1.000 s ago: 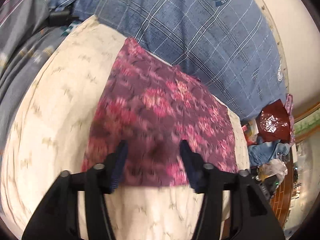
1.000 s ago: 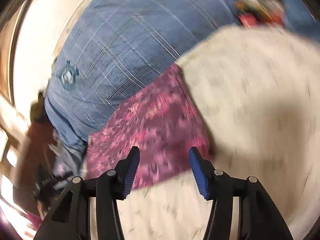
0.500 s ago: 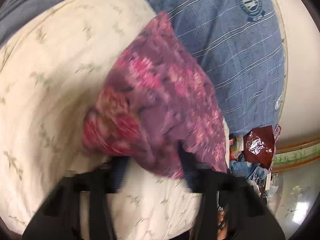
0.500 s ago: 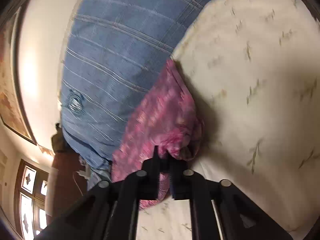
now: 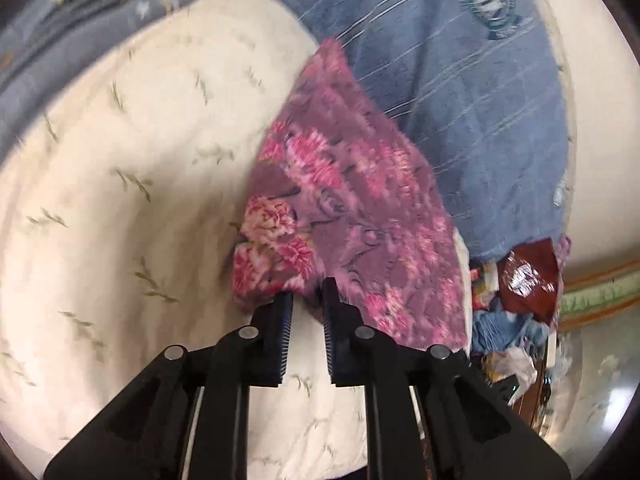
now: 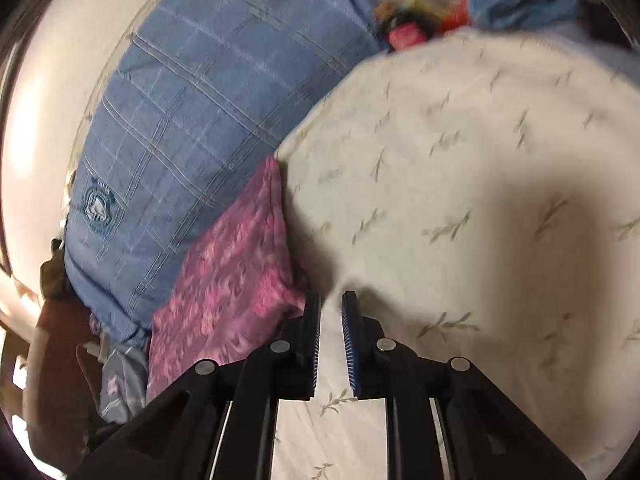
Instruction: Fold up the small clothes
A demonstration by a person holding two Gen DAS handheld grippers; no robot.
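A purple cloth with pink flowers [image 5: 352, 208] lies folded on a cream quilt [image 5: 140, 160] beside a blue plaid pillow. My left gripper [image 5: 306, 296] is nearly shut at the cloth's near edge, with the hem between its fingertips; the edge is lifted and bunched. In the right wrist view the same cloth [image 6: 228, 276] lies to the left. My right gripper [image 6: 331, 300] is almost shut with a narrow gap, and nothing shows between its fingers; it sits just right of the cloth's corner, over the quilt.
A blue plaid pillow [image 5: 460, 92] with a round crest lies behind the cloth, against a white wall. A grey patterned blanket [image 5: 80, 12] lies at the far left. Loose clutter and a red bag [image 5: 528, 276] sit past the bed's edge.
Both grippers were open over the flat cloth, then closed on its near edge and lifted it. Now the right gripper has come off the cloth, which lies folded narrower.
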